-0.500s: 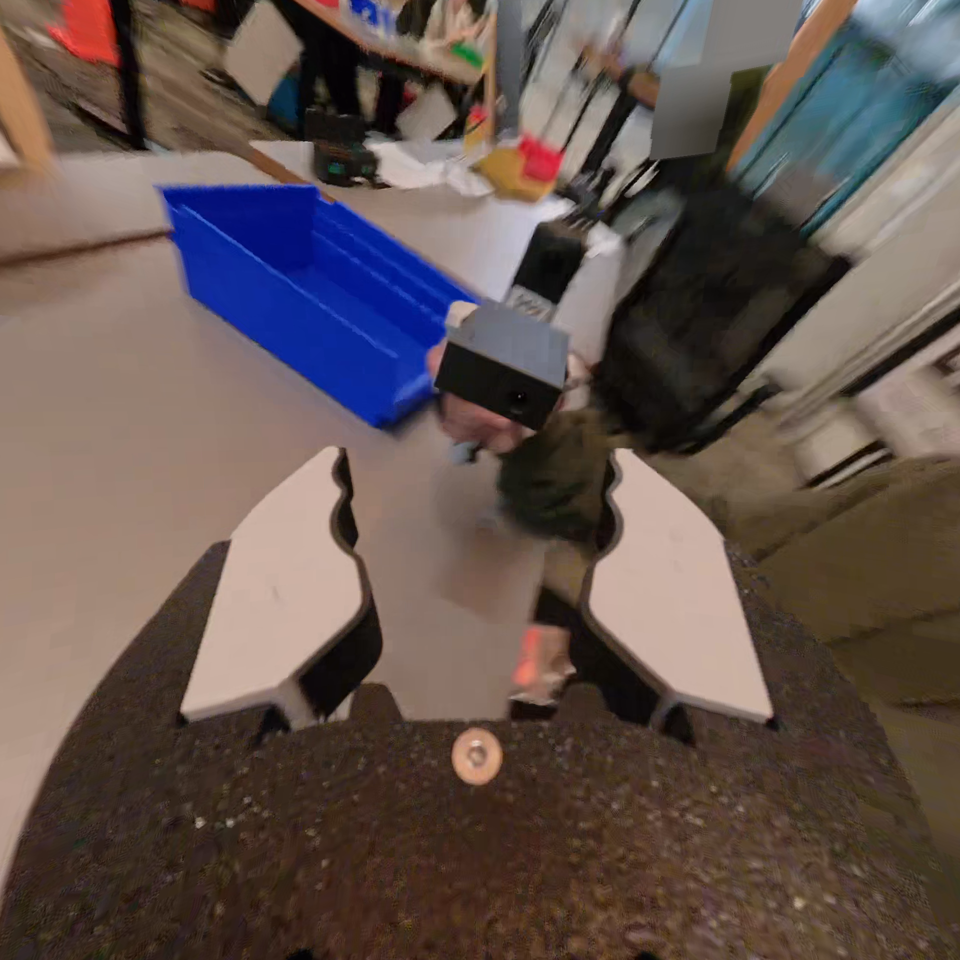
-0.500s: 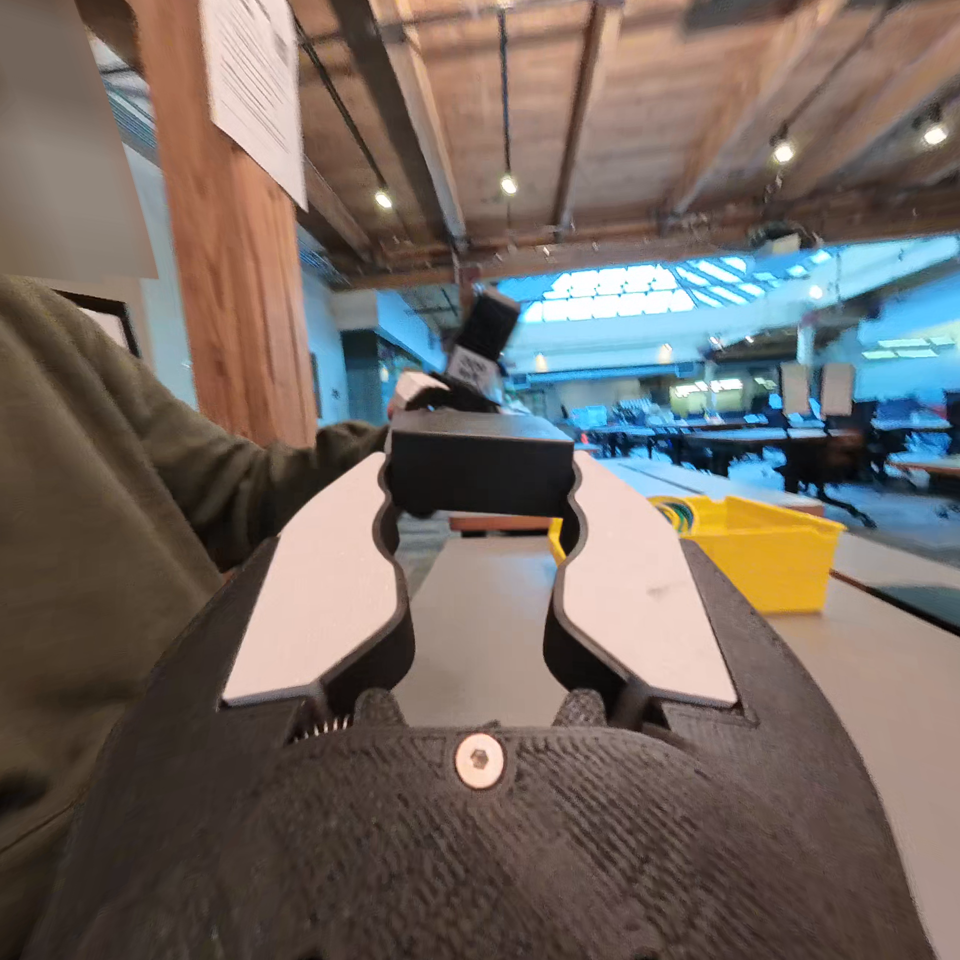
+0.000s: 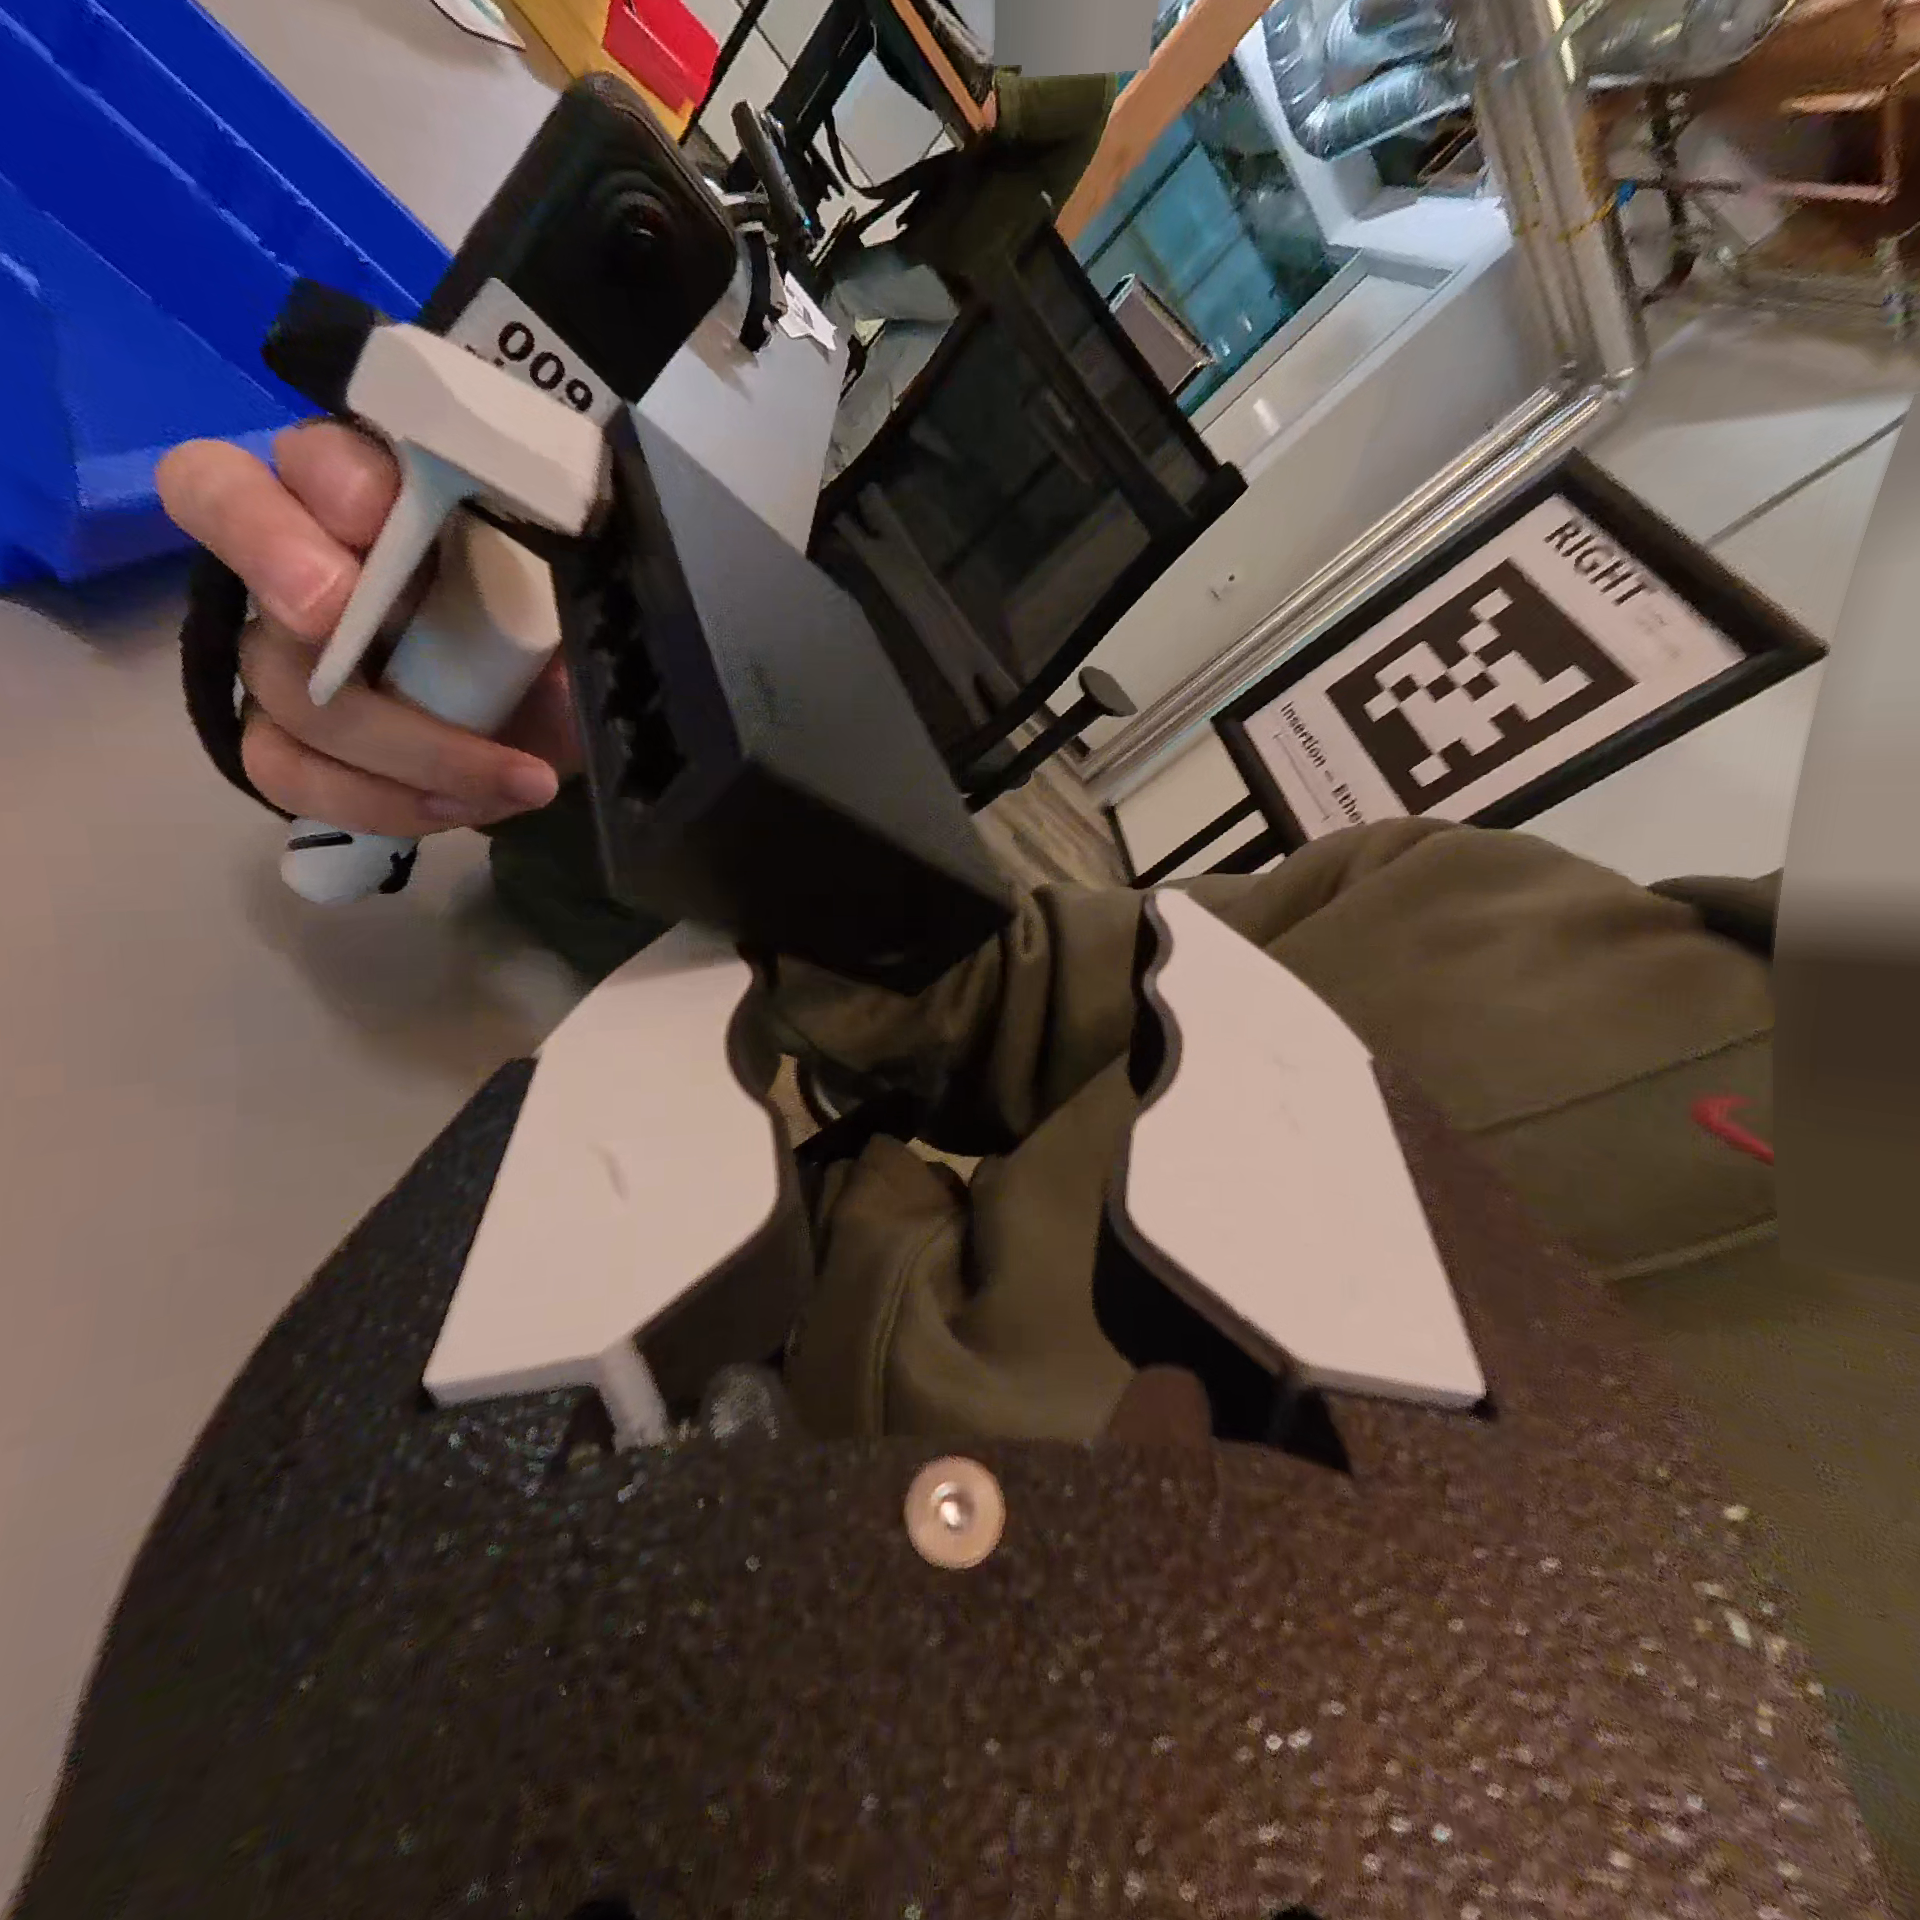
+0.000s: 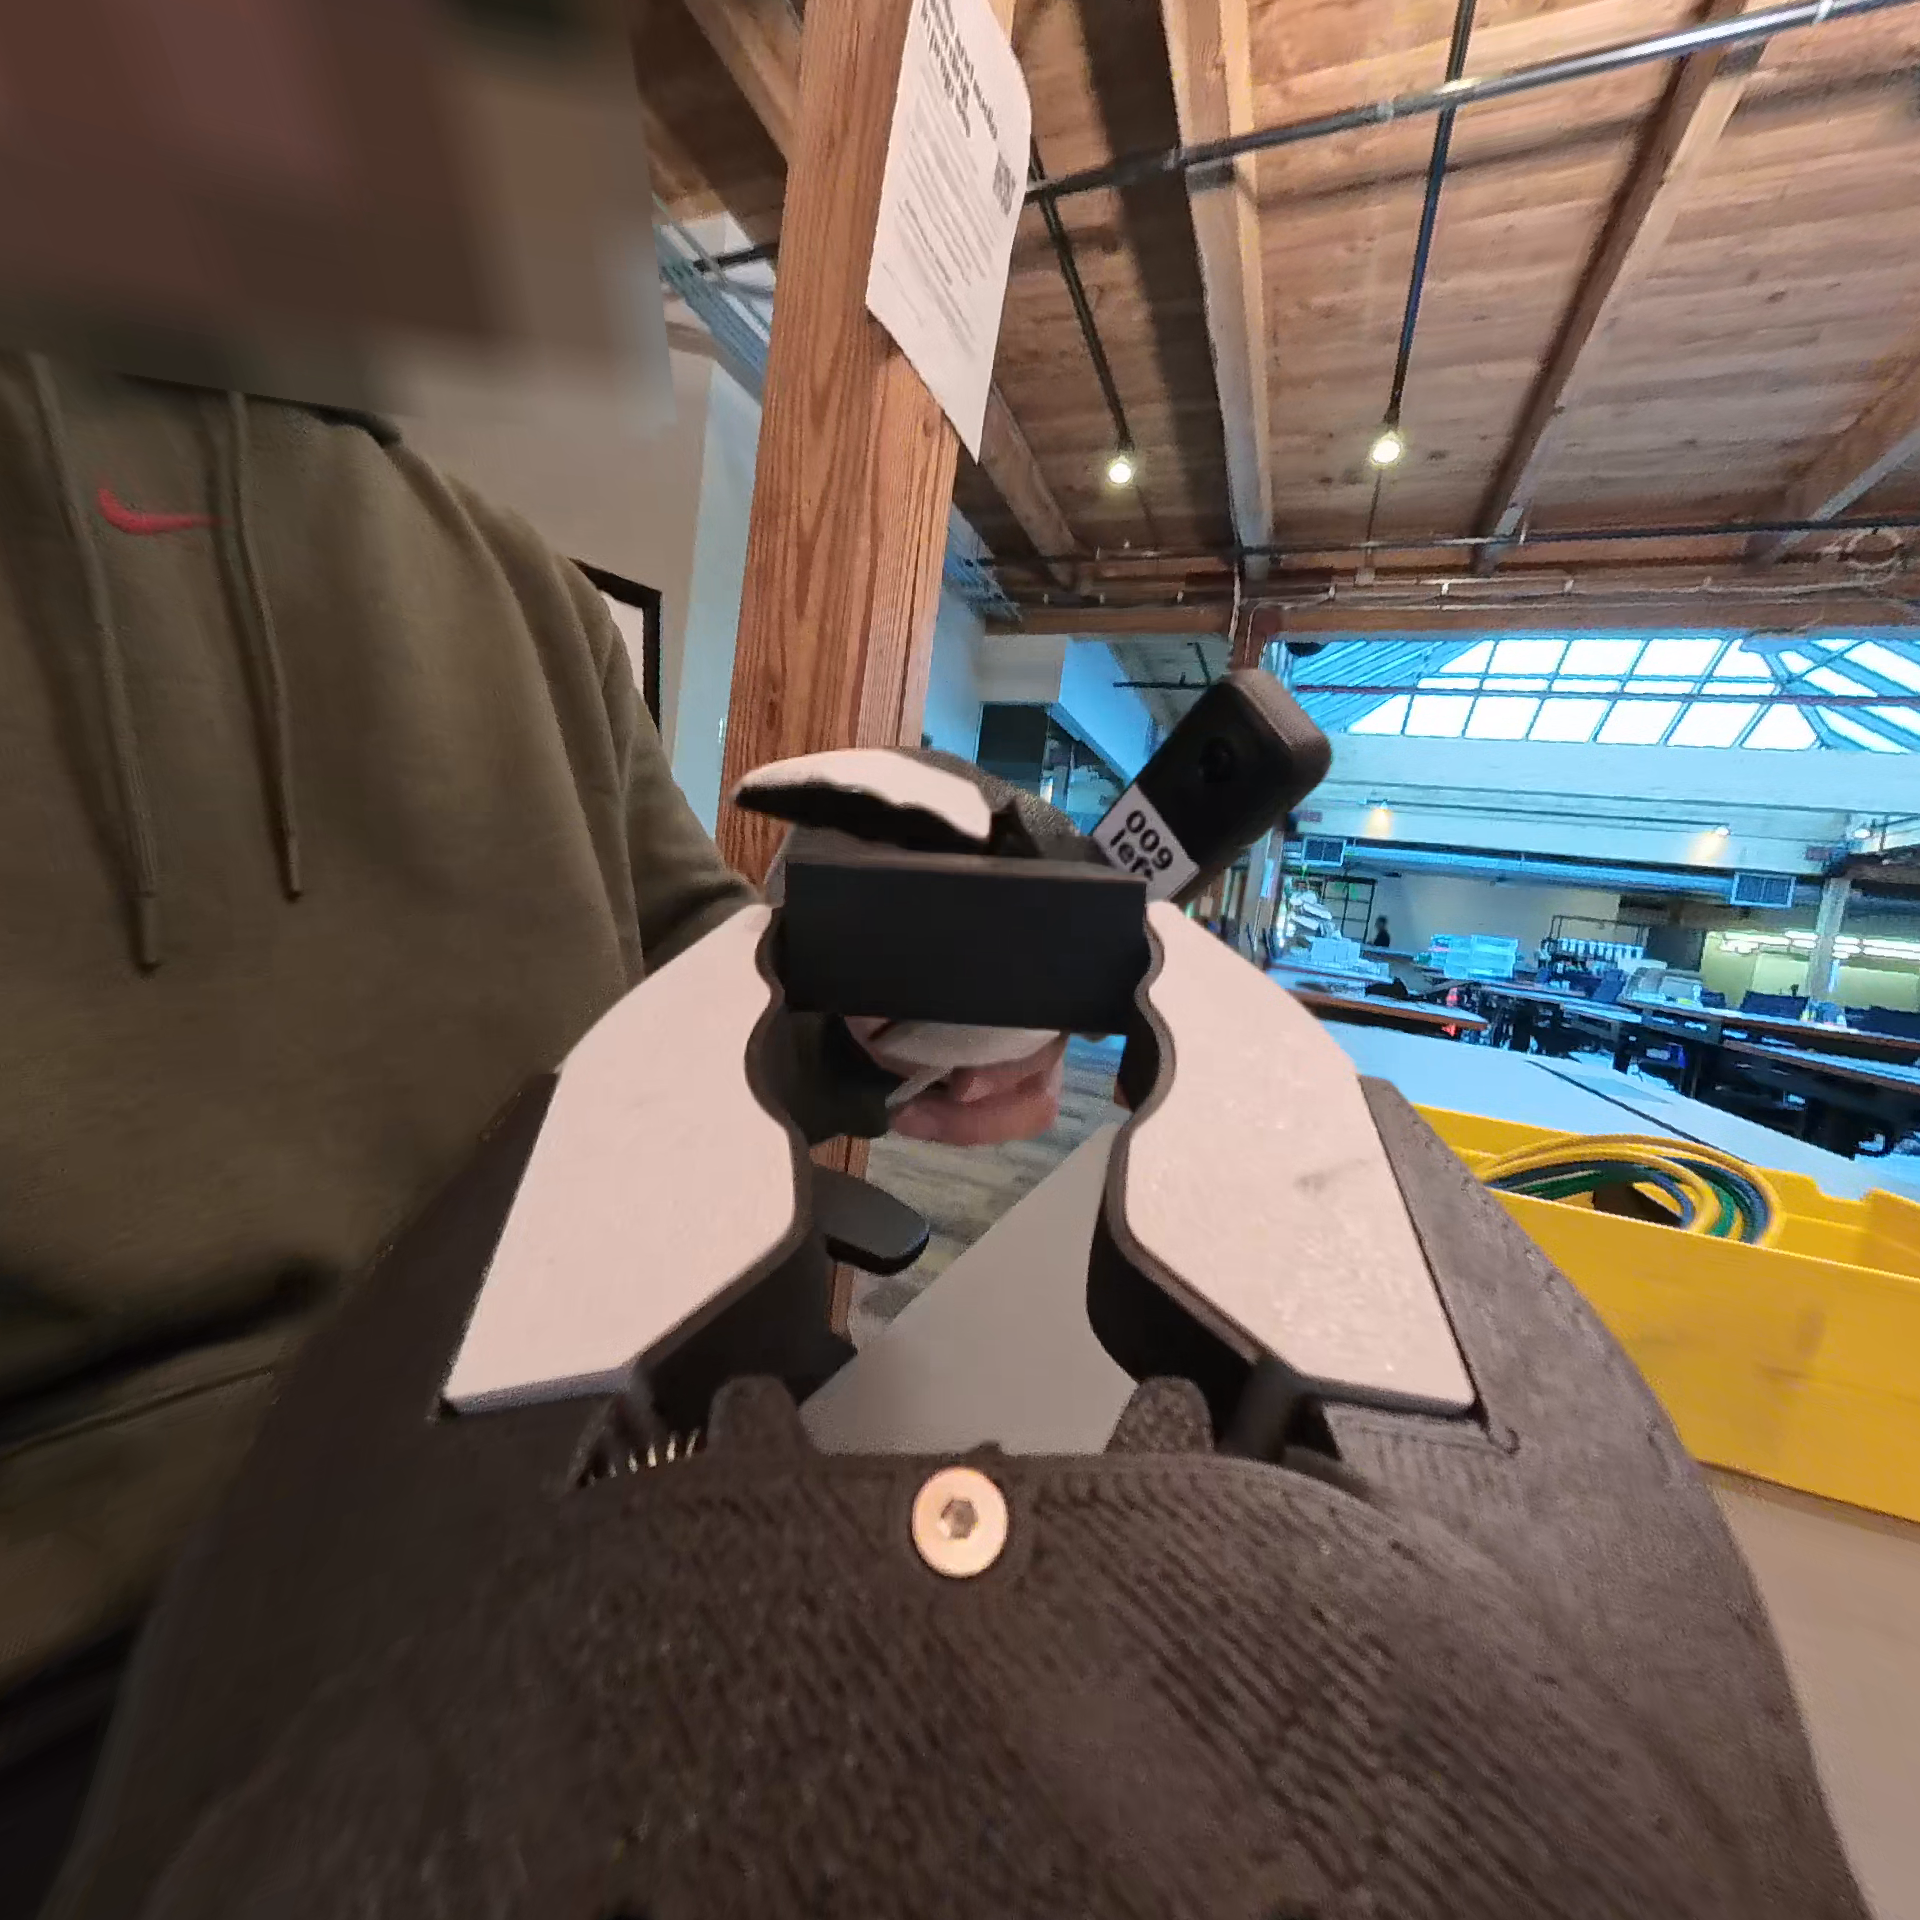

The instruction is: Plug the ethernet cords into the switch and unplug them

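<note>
The grey tabletop [image 3: 125, 1039] carries a blue bin [image 3: 156, 260] on one side and a yellow bin [image 4: 1683, 1340] holding coiled green and yellow cords [image 4: 1652, 1184] on the other. An olive hoodie [image 4: 260, 831] fills the space close behind both grippers. The switch [image 4: 956, 951], a plain black box, is lifted off the tabletop and clamped between the right gripper [image 4: 958, 966] fingers. The left gripper [image 3: 940, 971] stands apart, holding nothing, just beside the switch's corner.

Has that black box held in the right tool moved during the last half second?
Yes. The black rectangular box, clamped by the right tool, has moved away from the blue plastic bin, nearer the left tool.
</note>
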Action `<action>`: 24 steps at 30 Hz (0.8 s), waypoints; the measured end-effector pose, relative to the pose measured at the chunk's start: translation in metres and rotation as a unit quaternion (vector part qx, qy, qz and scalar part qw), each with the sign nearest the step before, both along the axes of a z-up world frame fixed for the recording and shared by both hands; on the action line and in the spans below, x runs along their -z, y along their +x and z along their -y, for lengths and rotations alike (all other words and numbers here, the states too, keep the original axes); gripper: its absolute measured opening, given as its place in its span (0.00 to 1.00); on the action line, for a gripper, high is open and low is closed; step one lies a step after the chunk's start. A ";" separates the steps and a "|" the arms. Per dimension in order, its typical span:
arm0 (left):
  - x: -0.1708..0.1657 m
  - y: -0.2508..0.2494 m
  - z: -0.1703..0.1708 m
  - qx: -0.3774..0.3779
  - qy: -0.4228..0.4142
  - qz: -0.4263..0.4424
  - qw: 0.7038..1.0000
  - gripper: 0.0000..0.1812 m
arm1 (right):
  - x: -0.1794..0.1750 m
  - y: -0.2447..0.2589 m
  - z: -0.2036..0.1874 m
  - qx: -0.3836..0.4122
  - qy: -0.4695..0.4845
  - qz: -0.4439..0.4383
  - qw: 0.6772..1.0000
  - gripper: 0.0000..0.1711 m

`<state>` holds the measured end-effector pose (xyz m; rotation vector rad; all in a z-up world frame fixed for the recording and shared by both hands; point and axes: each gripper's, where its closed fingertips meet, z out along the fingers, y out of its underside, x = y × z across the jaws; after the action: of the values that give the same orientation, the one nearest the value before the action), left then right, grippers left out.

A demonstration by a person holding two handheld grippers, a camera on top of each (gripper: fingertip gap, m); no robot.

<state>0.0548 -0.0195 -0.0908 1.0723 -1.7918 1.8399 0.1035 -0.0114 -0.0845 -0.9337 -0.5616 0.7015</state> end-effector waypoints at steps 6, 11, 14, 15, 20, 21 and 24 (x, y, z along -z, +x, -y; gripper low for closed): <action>0.003 0.002 -0.012 0.008 -0.054 -0.042 0.998 0.22 | 0.004 -0.010 -0.001 0.013 -0.016 0.057 0.998 0.36; 0.021 0.017 -0.026 -0.076 -0.014 0.023 0.997 0.18 | 0.018 0.012 -0.027 0.158 -0.076 0.110 0.978 0.41; 0.030 0.041 -0.051 -0.196 0.050 0.073 0.977 0.16 | 0.023 0.033 -0.042 0.242 -0.111 0.111 0.957 0.47; 0.031 0.046 -0.058 -0.227 0.066 0.086 0.968 0.15 | 0.025 0.040 -0.048 0.269 -0.124 0.107 0.949 0.51; 0.036 0.055 -0.065 -0.290 0.120 0.155 0.937 0.15 | 0.041 0.038 -0.065 0.289 -0.163 0.133 0.934 0.53; 0.034 0.055 -0.066 -0.297 0.116 0.167 0.933 0.15 | 0.044 0.038 -0.066 0.286 -0.171 0.127 0.934 0.52; 0.031 0.055 -0.069 -0.307 0.116 0.195 0.924 0.15 | 0.033 0.036 -0.058 0.229 -0.167 0.053 0.957 0.45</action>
<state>0.1098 0.0494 -0.1217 1.5905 -2.1000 2.3797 0.1398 0.0464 -0.1180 -1.3692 -0.3028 0.3293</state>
